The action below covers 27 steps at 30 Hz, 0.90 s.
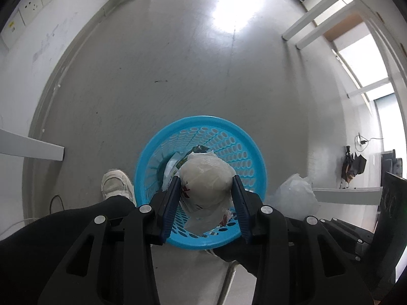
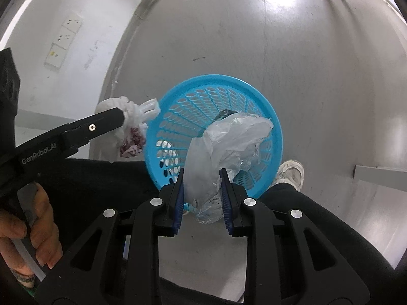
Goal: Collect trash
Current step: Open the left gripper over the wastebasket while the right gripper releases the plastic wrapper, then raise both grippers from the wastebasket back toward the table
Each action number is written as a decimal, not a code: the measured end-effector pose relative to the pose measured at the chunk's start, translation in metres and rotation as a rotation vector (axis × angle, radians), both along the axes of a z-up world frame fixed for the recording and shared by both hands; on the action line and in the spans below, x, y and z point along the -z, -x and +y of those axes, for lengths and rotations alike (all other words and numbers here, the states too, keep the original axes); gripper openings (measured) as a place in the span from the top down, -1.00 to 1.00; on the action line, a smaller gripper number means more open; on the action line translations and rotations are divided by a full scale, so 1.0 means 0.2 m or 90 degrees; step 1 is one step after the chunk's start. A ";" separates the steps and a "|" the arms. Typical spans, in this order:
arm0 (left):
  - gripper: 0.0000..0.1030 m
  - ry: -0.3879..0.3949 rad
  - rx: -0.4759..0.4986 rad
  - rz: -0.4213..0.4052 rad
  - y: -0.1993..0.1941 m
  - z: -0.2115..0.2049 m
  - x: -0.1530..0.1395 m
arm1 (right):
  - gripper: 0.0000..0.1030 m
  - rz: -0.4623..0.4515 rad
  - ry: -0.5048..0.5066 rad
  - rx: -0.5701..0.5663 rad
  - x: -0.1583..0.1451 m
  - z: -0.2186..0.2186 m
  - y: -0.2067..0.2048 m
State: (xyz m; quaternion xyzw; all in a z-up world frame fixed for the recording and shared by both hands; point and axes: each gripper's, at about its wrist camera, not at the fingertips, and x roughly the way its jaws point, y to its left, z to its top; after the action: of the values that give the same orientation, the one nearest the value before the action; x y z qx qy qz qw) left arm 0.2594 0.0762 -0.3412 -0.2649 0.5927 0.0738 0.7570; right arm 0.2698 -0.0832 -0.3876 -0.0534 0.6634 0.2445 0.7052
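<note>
trash is the business here, and the biggest task thing is the round blue plastic basket with perforated walls, standing on the grey floor in the lower middle of the left wrist view and at the centre of the right wrist view. it sits between the person's feet, one white sneaker just beside its rim at lower left, probably so both hands can come at it from straight above. some wrappers already lie in its bottom.

next in size, the crumpled clear plastic bag hangs in the right gripper, whose blue pads press into it at a narrow gap; the bag's loose upper part drapes over the basket's mouth in the middle of that view, so letting go should drop most of it inside, though the tail pinched near the near rim could slide outside.

smaller, the knotted white plastic bag bundle with red print is clamped in the left gripper at a middling width, its round bulk filling the gap. in the left wrist view it lies right over the basket's opening. in the right wrist view it shows at centre left, seemingly beside the rim, so i cannot tell how well it is centred.

both tools point steeply down, which suits a drop.
</note>
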 end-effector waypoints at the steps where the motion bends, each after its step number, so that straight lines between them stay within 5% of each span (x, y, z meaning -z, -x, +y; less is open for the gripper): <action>1: 0.22 0.002 -0.002 0.004 -0.01 0.00 0.01 | 0.53 0.004 0.001 0.003 0.02 0.00 -0.01; 11: 0.18 0.014 -0.001 0.022 -0.07 0.00 0.07 | 0.38 0.019 0.008 0.014 0.09 0.01 -0.05; 13: -0.28 0.025 0.001 0.017 -0.07 0.00 0.07 | 0.22 0.016 0.006 0.017 0.08 0.00 -0.04; 14: -0.34 0.027 -0.002 0.010 -0.07 0.01 0.06 | 0.15 0.013 0.004 0.020 0.08 -0.01 -0.05; 27: -0.34 0.005 0.007 0.006 -0.05 -0.02 0.02 | -0.06 -0.029 0.016 0.022 -0.01 -0.03 0.00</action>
State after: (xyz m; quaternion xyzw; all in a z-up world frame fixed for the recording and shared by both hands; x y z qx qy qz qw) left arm 0.2696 0.0718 -0.3455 -0.2644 0.5982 0.0682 0.7534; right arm 0.2705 -0.0886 -0.3856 -0.0564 0.6508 0.2226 0.7237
